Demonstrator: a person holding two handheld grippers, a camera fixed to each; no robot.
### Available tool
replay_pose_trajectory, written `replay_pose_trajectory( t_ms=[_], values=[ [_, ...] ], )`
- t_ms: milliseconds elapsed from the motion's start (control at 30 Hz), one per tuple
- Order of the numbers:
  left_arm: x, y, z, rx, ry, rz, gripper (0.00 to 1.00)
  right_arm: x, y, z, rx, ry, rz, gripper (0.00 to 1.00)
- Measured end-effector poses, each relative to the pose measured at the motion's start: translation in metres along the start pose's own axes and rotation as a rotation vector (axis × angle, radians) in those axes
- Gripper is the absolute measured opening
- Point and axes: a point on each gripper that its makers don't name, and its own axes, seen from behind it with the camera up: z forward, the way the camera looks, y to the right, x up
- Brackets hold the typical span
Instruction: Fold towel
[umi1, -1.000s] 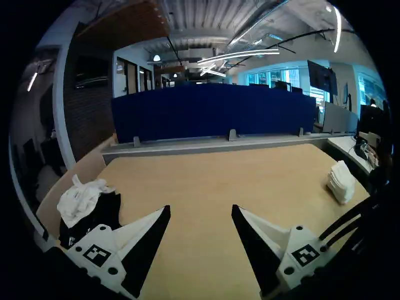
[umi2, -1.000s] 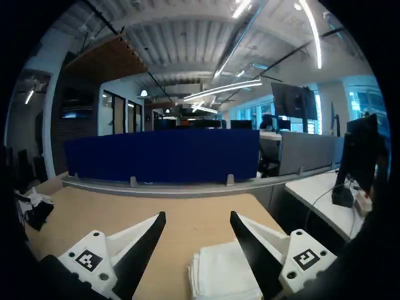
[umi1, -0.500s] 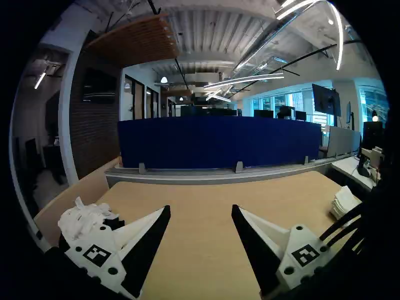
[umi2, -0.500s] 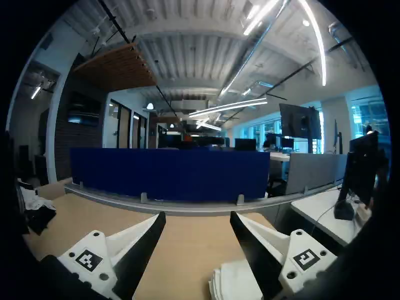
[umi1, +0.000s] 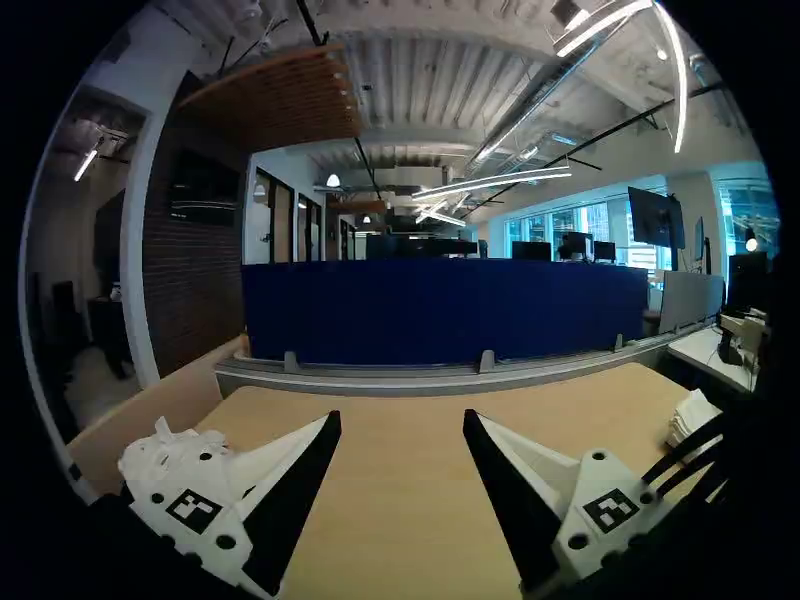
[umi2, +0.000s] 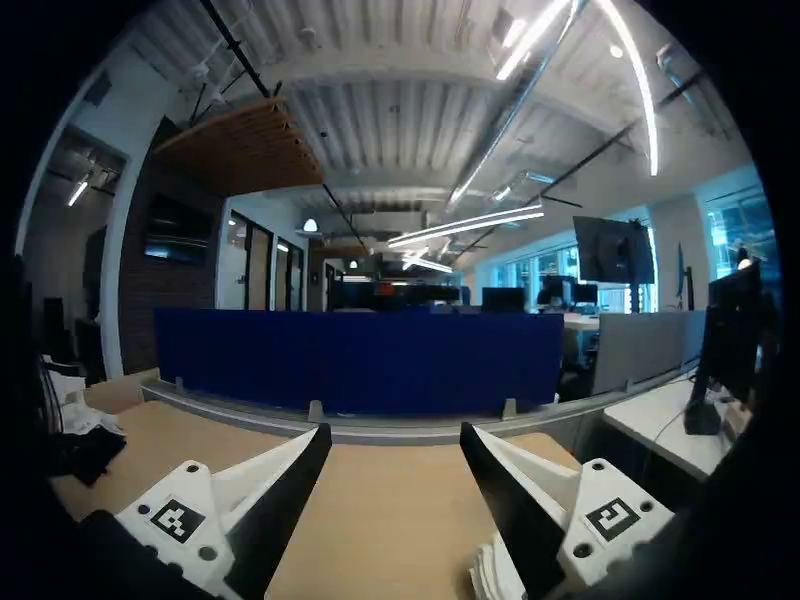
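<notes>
wooden table (umi1: 400, 440); blue partition (umi1: 440, 310) behind

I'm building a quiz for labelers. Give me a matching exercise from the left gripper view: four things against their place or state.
1 crumpled towels
2 folded towel stack
3 blue partition
4 left claw

a open, empty
b along the far edge of the table
c right side of the view
d left side of the view

Pairs: 1-d, 2-c, 3-b, 4-a
</notes>
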Motion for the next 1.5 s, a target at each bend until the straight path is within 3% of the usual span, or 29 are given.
replay_pose_trajectory(
  t_ms=[300,500,800,1000,1500],
  values=[
    [-0.004,-0.01,0.002,0.006,0.007,-0.002,0.9,-0.009,0.001,0.001,-0.039,-0.023,-0.003,1.0],
    [-0.008,-0.01,0.001,0.006,0.025,0.014,0.9,-0.008,-0.003,-0.003,-0.029,-0.01,0.003,1.0],
    [-0.035,-0.011,0.002,0.009,0.026,0.064,0.9,-0.016,-0.01,-0.008,-0.01,-0.021,-0.006,1.0],
    [-0.049,-0.011,0.002,0.011,0.057,0.063,0.9,-0.023,-0.022,-0.01,0.024,-0.039,-0.029,1.0],
    [-0.099,-0.035,0.008,0.053,0.104,0.036,0.9,-0.024,-0.033,-0.003,0.042,-0.032,-0.022,1.0]
  ],
)
